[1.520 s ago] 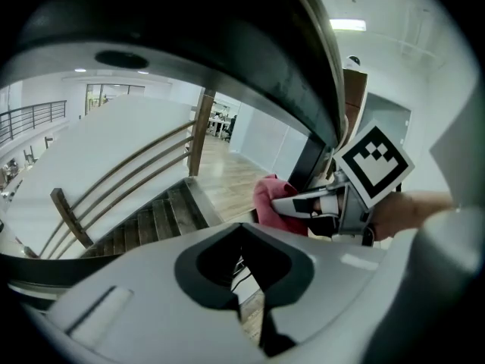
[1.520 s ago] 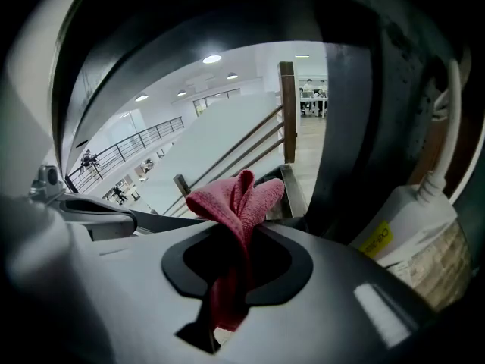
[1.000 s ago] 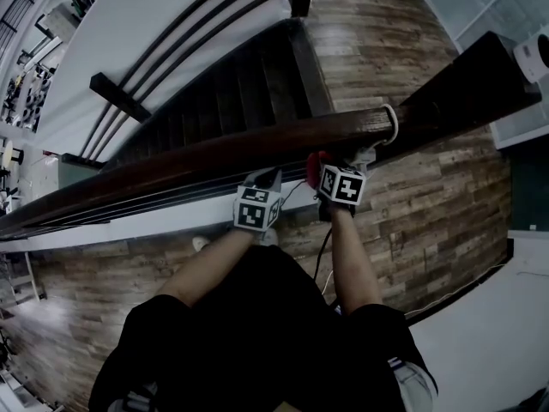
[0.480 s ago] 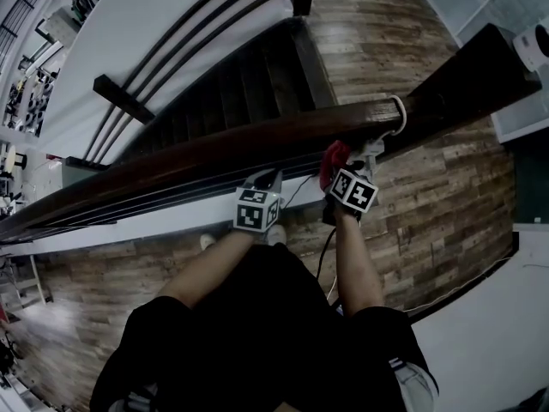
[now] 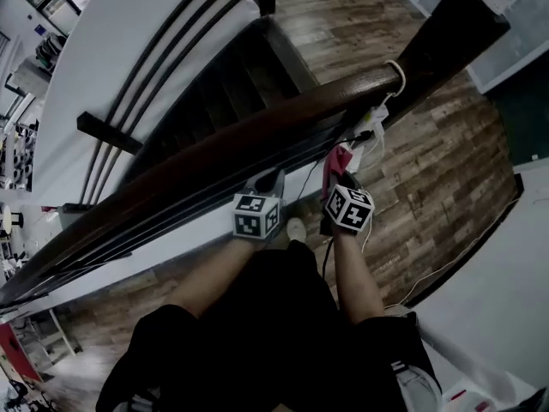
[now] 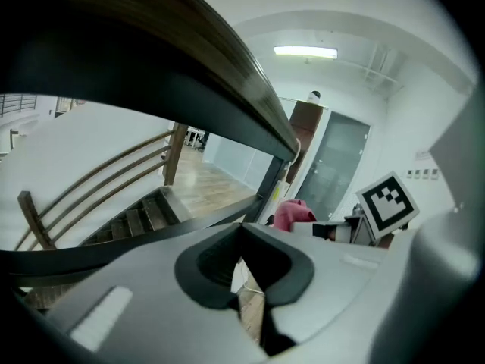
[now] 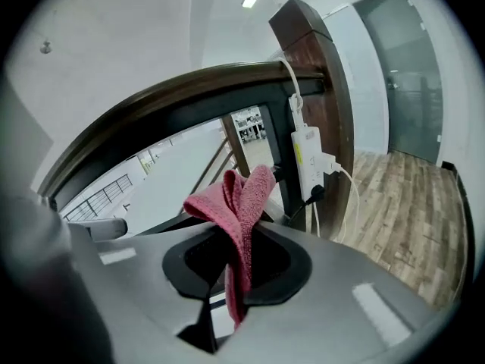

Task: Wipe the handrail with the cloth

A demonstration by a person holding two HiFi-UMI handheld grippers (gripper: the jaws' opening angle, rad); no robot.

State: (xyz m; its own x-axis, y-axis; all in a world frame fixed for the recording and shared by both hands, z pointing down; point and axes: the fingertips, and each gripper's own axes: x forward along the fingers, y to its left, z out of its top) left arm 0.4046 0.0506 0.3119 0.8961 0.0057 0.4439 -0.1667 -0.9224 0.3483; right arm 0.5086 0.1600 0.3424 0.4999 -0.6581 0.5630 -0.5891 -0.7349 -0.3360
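Cloth (image 7: 241, 199), pink, clenched in right gripper (image 7: 231, 290); folds stick up past jaws, centre of frame. Handrail (image 7: 167, 101) arcs above cloth, apart from it. White charger (image 7: 309, 161) on post (image 7: 326, 67), right of cloth. Left gripper (image 6: 244, 283) closed, nothing between jaws, lower centre, under handrail.

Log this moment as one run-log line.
left gripper: shut, empty | right gripper: shut on pink cloth | cloth: below handrail, not touching | wiping: not under way
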